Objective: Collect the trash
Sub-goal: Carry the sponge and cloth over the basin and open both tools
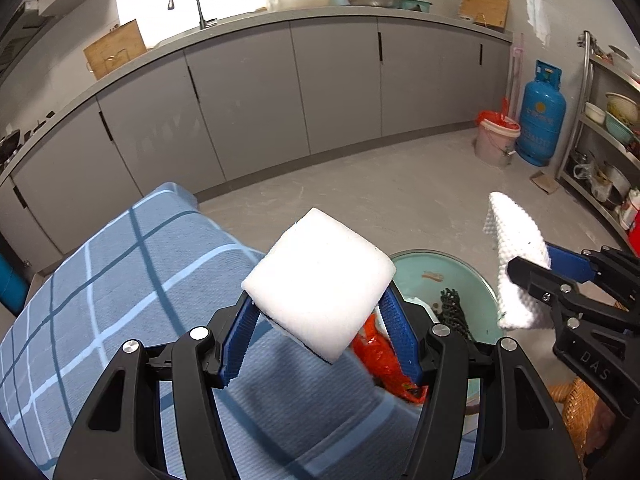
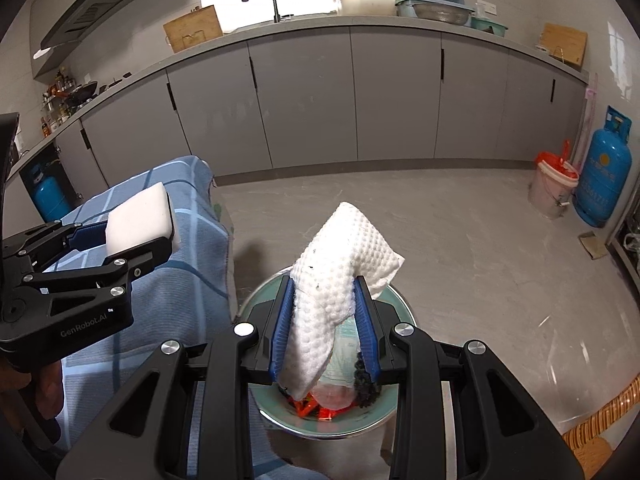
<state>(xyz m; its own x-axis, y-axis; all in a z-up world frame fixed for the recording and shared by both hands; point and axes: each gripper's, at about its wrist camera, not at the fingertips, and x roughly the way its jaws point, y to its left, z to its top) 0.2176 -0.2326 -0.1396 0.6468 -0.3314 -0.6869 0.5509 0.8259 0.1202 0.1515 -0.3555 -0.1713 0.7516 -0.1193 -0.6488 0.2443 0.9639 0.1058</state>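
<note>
My left gripper [image 1: 320, 312] is shut on a white foam block [image 1: 320, 280], held above the edge of the blue checked cloth [image 1: 120, 272]; the block also shows in the right wrist view [image 2: 140, 216]. My right gripper [image 2: 326, 320] is shut on a white dimpled paper towel [image 2: 336, 280], held right over the teal trash bin [image 2: 394, 312]. The towel also shows in the left wrist view [image 1: 516, 264]. The bin [image 1: 472, 280] holds an orange wrapper [image 1: 380, 360], a black mesh piece [image 1: 452, 308] and pale paper.
Grey kitchen cabinets [image 1: 320, 88] with a sink tap [image 1: 188, 0] run along the back. A blue gas cylinder [image 1: 540, 116] and a pink bucket [image 1: 496, 140] stand at the right, next to a metal shelf [image 1: 608, 152]. A wicker item [image 1: 580, 412] sits at the lower right.
</note>
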